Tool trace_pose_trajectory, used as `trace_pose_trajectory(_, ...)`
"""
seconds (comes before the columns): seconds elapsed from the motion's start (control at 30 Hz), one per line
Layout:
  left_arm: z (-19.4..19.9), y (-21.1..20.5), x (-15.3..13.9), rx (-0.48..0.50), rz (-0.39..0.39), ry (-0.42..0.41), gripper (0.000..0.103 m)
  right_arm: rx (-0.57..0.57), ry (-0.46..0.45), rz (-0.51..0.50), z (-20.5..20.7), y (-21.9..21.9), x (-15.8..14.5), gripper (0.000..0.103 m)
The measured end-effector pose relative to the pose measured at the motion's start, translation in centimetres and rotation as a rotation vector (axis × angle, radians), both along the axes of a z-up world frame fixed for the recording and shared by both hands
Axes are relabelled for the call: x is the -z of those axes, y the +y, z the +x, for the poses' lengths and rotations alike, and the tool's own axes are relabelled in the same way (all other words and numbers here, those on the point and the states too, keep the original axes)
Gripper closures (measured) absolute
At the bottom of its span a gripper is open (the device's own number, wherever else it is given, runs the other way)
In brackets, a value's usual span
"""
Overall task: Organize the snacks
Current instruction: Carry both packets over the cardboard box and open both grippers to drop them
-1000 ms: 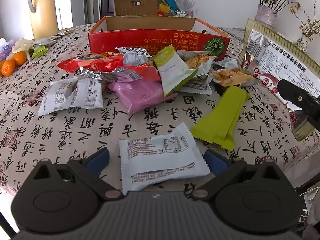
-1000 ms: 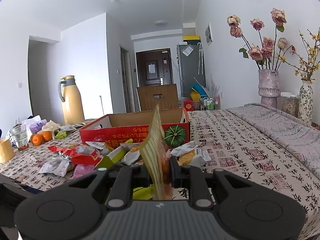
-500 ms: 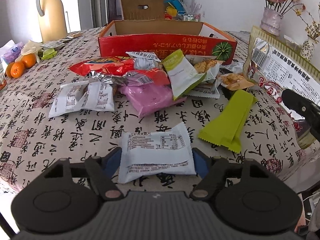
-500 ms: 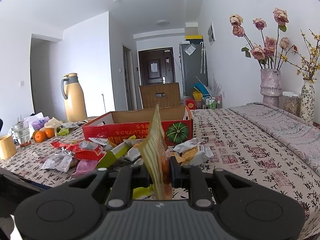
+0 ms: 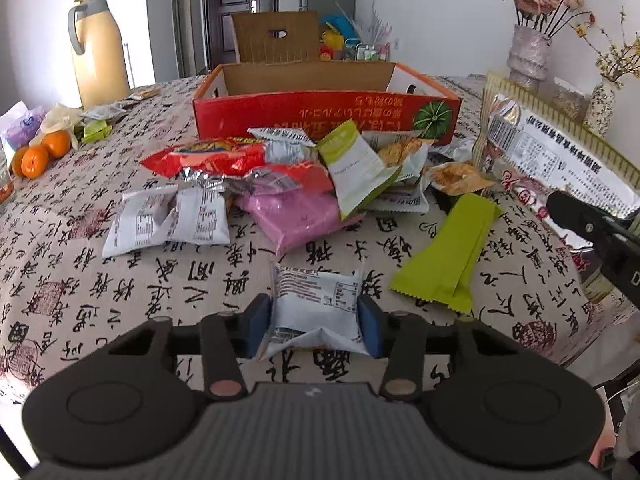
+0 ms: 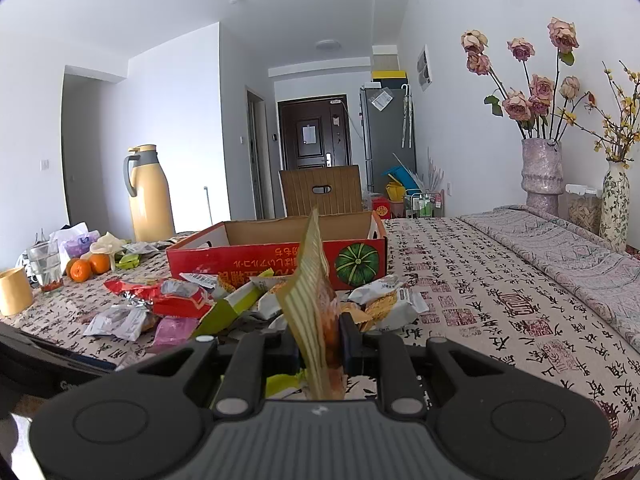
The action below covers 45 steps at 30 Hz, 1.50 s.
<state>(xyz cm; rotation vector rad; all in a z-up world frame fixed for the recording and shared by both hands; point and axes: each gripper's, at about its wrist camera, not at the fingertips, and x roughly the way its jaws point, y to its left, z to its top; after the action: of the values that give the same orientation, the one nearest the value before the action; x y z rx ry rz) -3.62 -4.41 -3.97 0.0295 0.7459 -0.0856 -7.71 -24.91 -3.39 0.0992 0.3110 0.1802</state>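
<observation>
Two grippers were busy: our left gripper [image 5: 316, 326] was closing on a white snack packet [image 5: 316, 306] lying on the tabletop [image 5: 120, 292], buckling it, while our right gripper [image 6: 320, 346] clamped a striped bag [image 6: 314, 280]. We judged the squeezed packet might crumple and slip free.

Left gripper [image 5: 315, 322] closing, right gripper [image 6: 320, 344] clamped tight
</observation>
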Motion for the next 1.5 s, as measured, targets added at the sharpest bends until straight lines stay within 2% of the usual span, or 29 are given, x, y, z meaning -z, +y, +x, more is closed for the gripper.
trace_pose_trajectory(0.3, -0.5, 0.4, -1.0, 0.013, -0.003, -0.055, 0.056, -0.003, -0.007, -0.008, -0.3, 0.4, -0.1, 0.086)
trace_pose_trajectory(0.8, 0.0, 0.6, -5.4, 0.029, -0.029, -0.211, 0.055, 0.005, -0.063, -0.022, 0.4, 0.9, -1.9, 0.086)
trace_pose_trajectory(1.13, 3.3, 0.6, -8.2, 0.032, -0.058, -0.283, 0.055, 0.017, -0.083, -0.029, 3.9, 1.3, -3.2, 0.086)
trace_pose_trajectory(1.5, 9.1, 0.4, -10.3, 0.023, -0.067, -0.342, 0.055, 0.027, -0.117, -0.043, 10.3, 2.1, -5.1, 0.086)
